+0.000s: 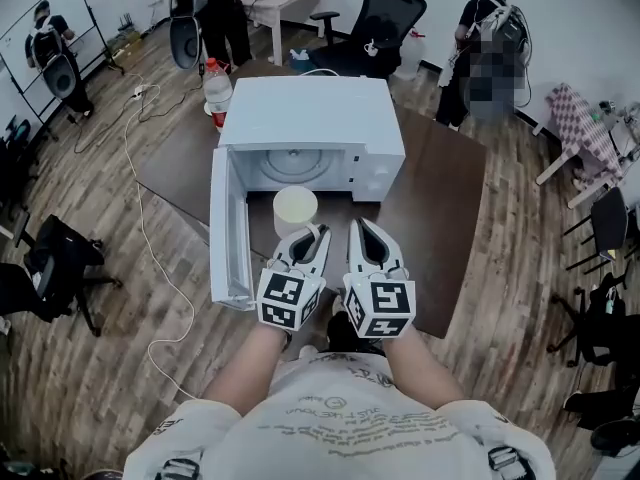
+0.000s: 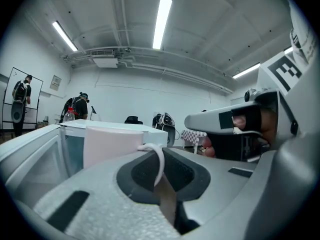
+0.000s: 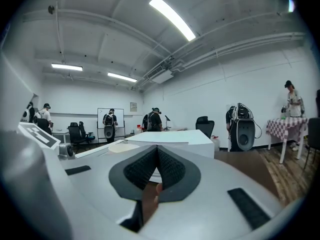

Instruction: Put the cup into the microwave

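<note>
A white cup (image 1: 295, 210) hangs in front of the open mouth of the white microwave (image 1: 310, 118), whose door (image 1: 228, 228) is swung out to the left. My left gripper (image 1: 318, 232) is shut on the cup's thin handle (image 2: 159, 159); the cup's body (image 2: 110, 144) shows just beyond the jaws, beside the microwave (image 2: 145, 134). My right gripper (image 1: 359, 226) is just to the right of the cup, shut with nothing in it (image 3: 157, 160). The cup's rim (image 3: 122, 146) shows to its left, with the microwave's top (image 3: 170, 138) behind.
The microwave stands on a dark brown table (image 1: 440, 198). A plastic bottle (image 1: 217, 88) stands behind its left corner. An office chair (image 1: 375, 23) and several people are farther back; a white cable (image 1: 150, 258) lies on the wooden floor at the left.
</note>
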Demonstrator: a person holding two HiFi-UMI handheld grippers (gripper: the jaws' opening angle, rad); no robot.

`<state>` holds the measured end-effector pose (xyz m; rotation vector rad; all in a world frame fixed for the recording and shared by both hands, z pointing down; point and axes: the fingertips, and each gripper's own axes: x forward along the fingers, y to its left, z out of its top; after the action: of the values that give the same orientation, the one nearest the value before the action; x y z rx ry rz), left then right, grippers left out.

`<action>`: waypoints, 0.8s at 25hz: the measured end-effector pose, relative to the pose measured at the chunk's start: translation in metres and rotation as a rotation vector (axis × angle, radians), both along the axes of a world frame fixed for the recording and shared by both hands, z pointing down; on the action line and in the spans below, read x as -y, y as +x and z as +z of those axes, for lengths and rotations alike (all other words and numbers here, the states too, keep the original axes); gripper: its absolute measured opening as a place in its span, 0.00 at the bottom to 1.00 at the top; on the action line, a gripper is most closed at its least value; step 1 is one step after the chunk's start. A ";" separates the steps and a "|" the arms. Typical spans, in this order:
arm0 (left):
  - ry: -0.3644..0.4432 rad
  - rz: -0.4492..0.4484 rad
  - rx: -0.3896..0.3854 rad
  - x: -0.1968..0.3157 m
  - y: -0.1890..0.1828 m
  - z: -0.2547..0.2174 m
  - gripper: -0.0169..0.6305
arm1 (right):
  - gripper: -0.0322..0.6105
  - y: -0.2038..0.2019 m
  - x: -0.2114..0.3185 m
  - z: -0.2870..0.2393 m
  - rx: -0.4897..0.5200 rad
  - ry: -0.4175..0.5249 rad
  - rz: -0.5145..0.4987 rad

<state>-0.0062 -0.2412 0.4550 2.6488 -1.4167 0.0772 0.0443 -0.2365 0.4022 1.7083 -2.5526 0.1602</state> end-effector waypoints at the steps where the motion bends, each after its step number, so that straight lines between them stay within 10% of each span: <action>1: -0.003 -0.004 -0.002 0.007 0.000 0.004 0.07 | 0.07 0.000 0.006 0.002 -0.004 -0.004 -0.007; 20: -0.009 -0.035 0.017 0.126 -0.011 0.082 0.07 | 0.07 0.019 0.086 0.058 -0.124 -0.090 -0.042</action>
<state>-0.0168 -0.3670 0.5374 2.6212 -1.4638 0.1017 0.0637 -0.3223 0.4598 1.5805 -2.4505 0.1589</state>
